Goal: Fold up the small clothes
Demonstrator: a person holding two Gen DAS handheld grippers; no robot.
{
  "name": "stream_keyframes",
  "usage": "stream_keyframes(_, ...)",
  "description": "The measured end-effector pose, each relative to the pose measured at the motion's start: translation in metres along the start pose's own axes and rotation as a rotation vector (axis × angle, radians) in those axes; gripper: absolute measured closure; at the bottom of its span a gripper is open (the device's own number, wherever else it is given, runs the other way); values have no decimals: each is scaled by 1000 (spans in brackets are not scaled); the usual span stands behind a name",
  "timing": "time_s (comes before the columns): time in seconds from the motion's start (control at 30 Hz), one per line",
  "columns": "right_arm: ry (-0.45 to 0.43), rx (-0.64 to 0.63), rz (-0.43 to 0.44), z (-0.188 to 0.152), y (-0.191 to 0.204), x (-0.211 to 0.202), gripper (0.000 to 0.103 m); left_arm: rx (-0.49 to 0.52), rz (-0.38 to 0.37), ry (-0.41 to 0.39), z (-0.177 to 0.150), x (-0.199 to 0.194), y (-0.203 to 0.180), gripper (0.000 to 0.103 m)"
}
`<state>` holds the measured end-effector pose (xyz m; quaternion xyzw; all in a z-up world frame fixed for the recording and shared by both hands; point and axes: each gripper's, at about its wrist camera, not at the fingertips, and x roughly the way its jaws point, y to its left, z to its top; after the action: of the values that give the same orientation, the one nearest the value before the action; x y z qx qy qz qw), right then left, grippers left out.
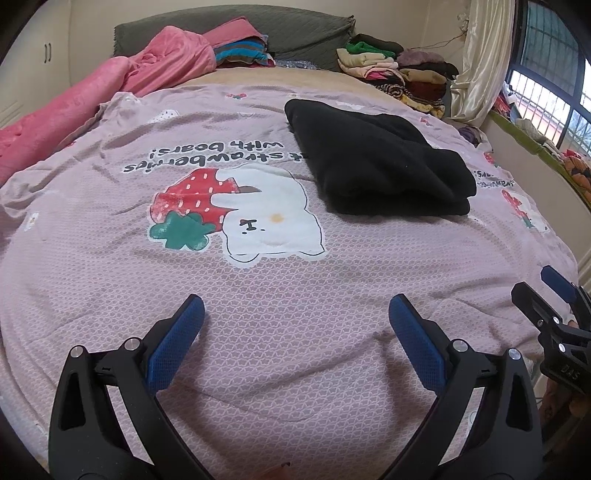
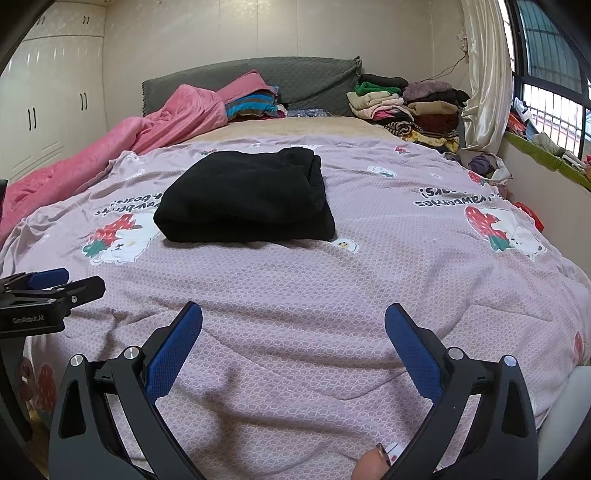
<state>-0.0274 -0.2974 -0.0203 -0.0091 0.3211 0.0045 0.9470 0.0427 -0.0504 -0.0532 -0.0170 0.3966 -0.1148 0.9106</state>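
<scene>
Hovering both grippers low over the near end of the bed, I have nothing in either one. My left gripper (image 1: 296,325) points up the pink strawberry-and-bear bedspread (image 1: 258,295), its blue-padded fingers (image 1: 177,343) spread wide apart over bare cloth. My right gripper (image 2: 293,332) sits the same way, fingers (image 2: 175,347) wide open and empty, just beside the left.

The folded black garment (image 1: 376,162) lies on the bedspread well ahead of both grippers, toward the middle of the bed, touched by neither. In the left wrist view it sits up and to the right; in the right wrist view it is nearly centred, a little left, covering part of the printed lettering.

Only the left view shows the large bear and strawberry print (image 1: 236,214) in full, with the right gripper at its right edge. The right view alone shows the white wardrobe doors (image 2: 48,103) on the left, a fingertip (image 2: 373,461) at the bottom edge, and the left gripper at its left edge. Both show the pink quilt (image 1: 92,96), the grey headboard (image 1: 295,33) and a pile of clothes (image 1: 402,74) by the window.
</scene>
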Motion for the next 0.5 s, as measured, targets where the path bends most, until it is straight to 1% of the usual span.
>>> stream_keyframes(0.5, 7, -1, -2, -1, 2, 1, 4, 4, 1, 6, -1, 0, -1, 9)
